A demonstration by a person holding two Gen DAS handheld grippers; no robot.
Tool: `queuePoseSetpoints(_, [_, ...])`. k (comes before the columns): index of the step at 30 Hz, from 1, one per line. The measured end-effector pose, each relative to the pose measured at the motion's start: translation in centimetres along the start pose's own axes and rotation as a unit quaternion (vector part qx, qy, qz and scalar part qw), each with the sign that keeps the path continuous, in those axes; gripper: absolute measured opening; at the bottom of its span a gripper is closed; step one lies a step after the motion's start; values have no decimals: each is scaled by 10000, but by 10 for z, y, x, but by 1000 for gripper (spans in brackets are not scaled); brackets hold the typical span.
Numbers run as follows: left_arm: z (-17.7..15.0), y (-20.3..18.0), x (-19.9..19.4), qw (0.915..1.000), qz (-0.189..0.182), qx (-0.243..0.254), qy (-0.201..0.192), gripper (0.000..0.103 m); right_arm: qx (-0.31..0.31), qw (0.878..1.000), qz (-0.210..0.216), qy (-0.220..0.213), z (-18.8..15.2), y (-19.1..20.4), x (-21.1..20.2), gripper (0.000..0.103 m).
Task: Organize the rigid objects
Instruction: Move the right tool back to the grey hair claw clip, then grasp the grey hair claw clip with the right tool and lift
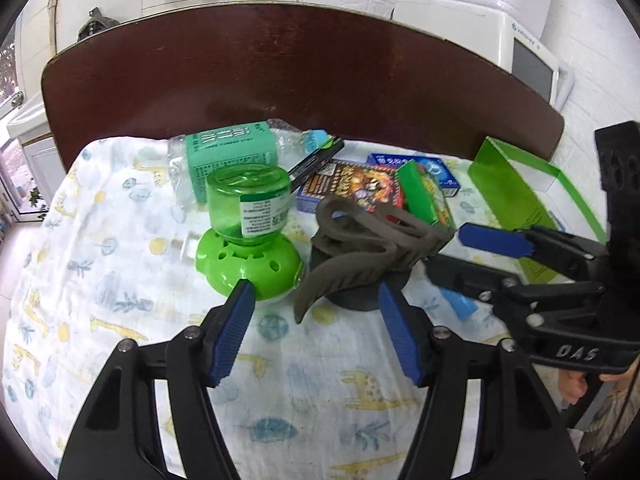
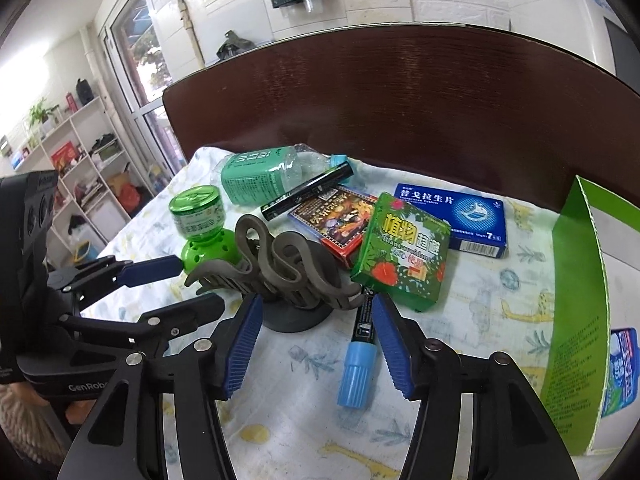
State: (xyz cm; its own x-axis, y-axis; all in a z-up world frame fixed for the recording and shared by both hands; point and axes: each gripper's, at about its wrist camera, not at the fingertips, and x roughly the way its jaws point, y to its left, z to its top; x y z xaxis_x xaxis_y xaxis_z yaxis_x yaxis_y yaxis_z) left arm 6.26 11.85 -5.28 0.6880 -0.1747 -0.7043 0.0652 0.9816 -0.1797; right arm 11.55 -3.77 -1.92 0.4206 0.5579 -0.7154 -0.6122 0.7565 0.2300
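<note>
Left wrist view: left gripper released, empty; grey hair claw clip lies just ahead, green box far right.

Right wrist view: right gripper released; blue-capped marker lies unpinched between its jaws. Judgement: sorting mostly outstanding.

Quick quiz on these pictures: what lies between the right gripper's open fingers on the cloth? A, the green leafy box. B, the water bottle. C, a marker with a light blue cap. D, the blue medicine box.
C: in the right wrist view the marker, light blue cap toward the camera, lies on the cloth between the fingers of the right gripper, which stand apart and do not press on it.
</note>
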Motion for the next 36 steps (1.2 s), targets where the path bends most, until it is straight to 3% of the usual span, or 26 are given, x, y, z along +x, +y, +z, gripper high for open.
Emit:
queuePoseSetpoints(4, [2,-2,9,9997,-222,-35,112,36,-69,10000,-5,33,3,4,6,58])
queuePoseSetpoints(6, [2,-3,15,9996,-190,-28,184,32,-68,9999,-58,49,3,5,7,58])
queuePoseSetpoints(14, [1,-4,13,9996,-171,-139,179,32,10,9999,-160,59,2,8,9,58])
queuePoseSetpoints(19, [3,-10,3,9997,-186,-99,91,25,128,9998,-104,55,1,10,3,57])
queuePoseSetpoints(26, [0,-15,1,9999,3,-16,108,29,-10,9999,-97,-97,-1,15,-10,54])
queuePoseSetpoints(31, [-6,-8,7,9993,130,-225,267,28,126,9998,76,-160,-4,-5,-7,55])
queuePoseSetpoints(36, [-3,-3,6,9990,84,-331,304,28,-150,9997,117,-121,-1,-11,5,57])
